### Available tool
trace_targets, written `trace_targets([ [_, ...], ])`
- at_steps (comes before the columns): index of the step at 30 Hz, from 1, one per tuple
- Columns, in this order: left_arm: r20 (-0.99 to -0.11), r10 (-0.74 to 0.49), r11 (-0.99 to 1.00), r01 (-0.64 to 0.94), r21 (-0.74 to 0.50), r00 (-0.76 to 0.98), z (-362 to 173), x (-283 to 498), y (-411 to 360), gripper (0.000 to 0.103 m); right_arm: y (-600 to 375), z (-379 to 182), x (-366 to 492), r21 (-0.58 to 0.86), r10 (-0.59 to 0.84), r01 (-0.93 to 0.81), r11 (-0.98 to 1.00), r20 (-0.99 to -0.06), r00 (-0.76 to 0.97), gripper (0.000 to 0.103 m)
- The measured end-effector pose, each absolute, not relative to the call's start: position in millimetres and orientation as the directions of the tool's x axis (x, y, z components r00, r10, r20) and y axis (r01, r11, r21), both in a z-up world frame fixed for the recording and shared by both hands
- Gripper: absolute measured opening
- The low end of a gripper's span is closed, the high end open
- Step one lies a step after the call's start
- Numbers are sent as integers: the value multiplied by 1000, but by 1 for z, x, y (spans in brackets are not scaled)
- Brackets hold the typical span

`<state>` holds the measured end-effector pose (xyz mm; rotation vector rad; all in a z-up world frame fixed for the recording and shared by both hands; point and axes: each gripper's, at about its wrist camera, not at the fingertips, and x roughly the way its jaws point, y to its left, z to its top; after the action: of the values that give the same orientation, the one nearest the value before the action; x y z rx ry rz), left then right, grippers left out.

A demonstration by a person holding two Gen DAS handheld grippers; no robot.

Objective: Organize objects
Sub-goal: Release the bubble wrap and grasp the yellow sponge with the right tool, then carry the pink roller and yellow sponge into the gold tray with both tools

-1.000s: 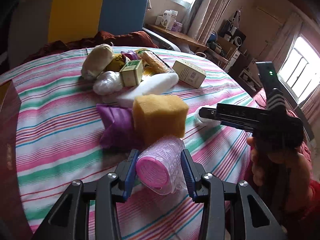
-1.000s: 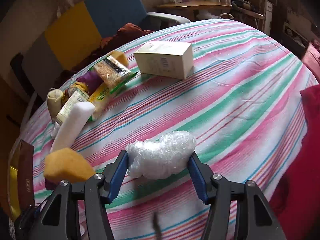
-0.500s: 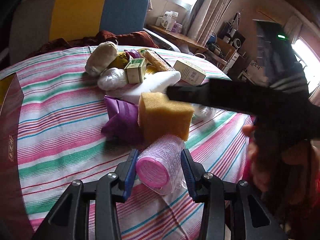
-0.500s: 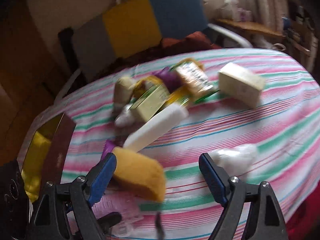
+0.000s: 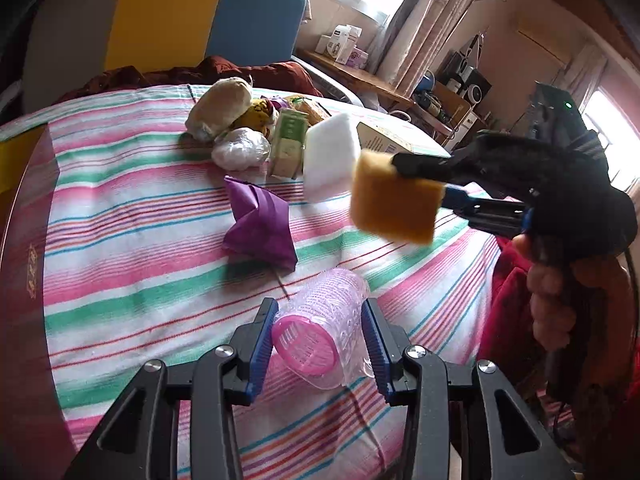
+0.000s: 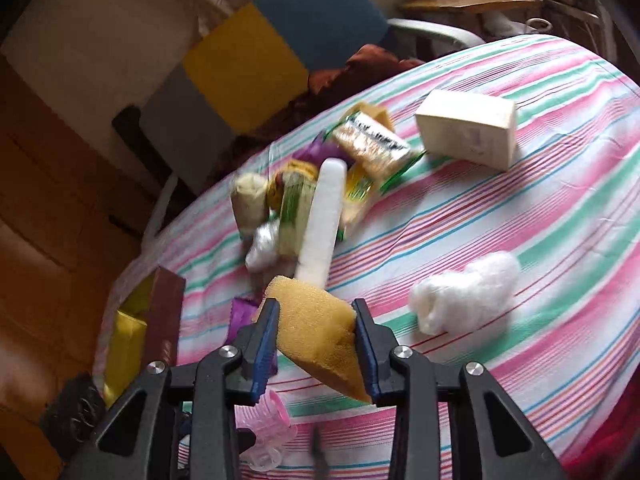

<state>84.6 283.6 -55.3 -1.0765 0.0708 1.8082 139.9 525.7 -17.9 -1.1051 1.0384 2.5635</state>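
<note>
Left gripper (image 5: 318, 334): jaws narrow, blue pads pressed on both sides of the pink roller (image 5: 320, 338). The roller lies on its side with its open pink end toward the camera, just above the striped cloth (image 5: 132, 280).

Right gripper (image 6: 314, 338): jaws clamped on the yellow sponge (image 6: 318, 336), pads squeezing its two side faces. In the left wrist view the sponge (image 5: 394, 196) hangs clear of the cloth, held at the tip of the right gripper (image 5: 404, 164). A hand (image 5: 560, 292) grips the handle at right.

Beyond the roller, a purple pouch (image 5: 260, 226) lies on the cloth. A white foam block (image 5: 330, 160) lies past it, one end toward the sponge. A clear plastic wad (image 6: 466, 292) rests alone on the cloth, right of the sponge in the right wrist view.

Farther back, a cluster: a small white bundle (image 5: 240, 148), a green carton (image 5: 290, 140), a beige roll (image 5: 220, 108) and a snack packet (image 6: 370, 142), touching or overlapping. A cream box (image 6: 468, 134) stands apart to the right.

A brown and gold box (image 6: 148, 332) sits at the left table edge. Behind the table stands a grey, yellow and blue chair (image 5: 168, 16).
</note>
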Motion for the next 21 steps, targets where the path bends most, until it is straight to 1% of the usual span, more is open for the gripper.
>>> trace_targets([
  [3,-665,741,-486,-758,-435,-93,-48,87,276,43,529,-10,150,542,-101,-403,-738,-679,-727,36],
  [6,-634,766,-466,-770,-435,-106,-33,92,264,43,522,-5,152,556,-122,-394,-731,-676,-727,36],
  [9,-598,789,-469,-766,-440,-139,-15,87,246,43,510,0,148,574,-159,-363,-734,-665,-730,36],
  [12,-577,788,-516,-741,-429,-214,1,72,219,43,488,9,136,568,-189,-316,-760,-658,-729,36],
  [16,-575,741,-626,-665,-407,-346,17,44,172,43,443,24,100,563,-264,-213,-799,-646,-716,37],
  [21,-627,613,-775,-520,-359,-481,18,-3,107,43,372,43,52,523,-339,-70,-849,-642,-688,38],
])
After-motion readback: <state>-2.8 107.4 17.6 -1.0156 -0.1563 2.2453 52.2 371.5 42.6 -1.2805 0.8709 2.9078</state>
